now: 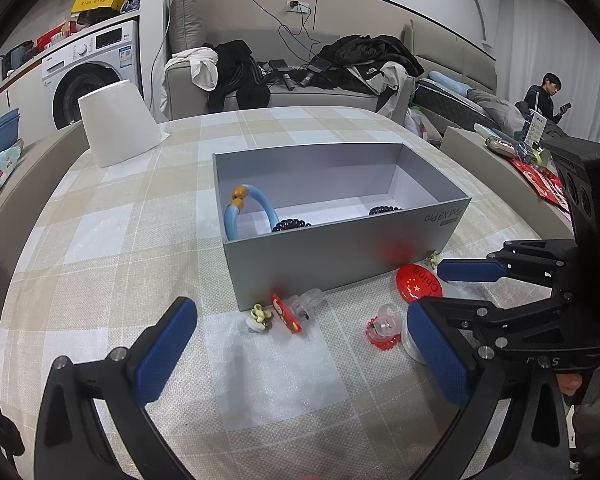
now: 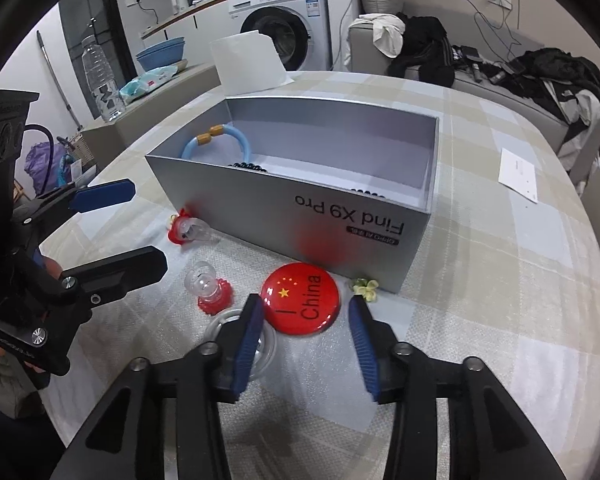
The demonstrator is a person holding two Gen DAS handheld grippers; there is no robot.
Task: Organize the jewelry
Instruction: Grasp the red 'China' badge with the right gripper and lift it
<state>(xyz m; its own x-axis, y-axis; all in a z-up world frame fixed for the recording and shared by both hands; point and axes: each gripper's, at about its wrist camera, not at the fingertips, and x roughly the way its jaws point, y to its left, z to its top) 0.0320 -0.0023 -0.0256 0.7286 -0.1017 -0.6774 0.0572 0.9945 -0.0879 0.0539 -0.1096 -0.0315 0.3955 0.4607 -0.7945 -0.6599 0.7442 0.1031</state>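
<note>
1. The right gripper (image 2: 306,344) is standing partly open and empty, its jaws flanking the near edge of the red badge (image 2: 301,299), which is lying flat on the tablecloth (image 2: 500,280) just before the box (image 2: 300,208).
2. The badge is looking light, stiff and glossy, so likely slippery; pinching it by opposite rim edges is advisable.
3. The left gripper (image 1: 300,356) is hanging wide open, holding nothing.
4. The box wall is hiding most of the dark beads (image 2: 247,166); the clear ring (image 2: 220,326) is sitting partly behind a right finger.
</note>
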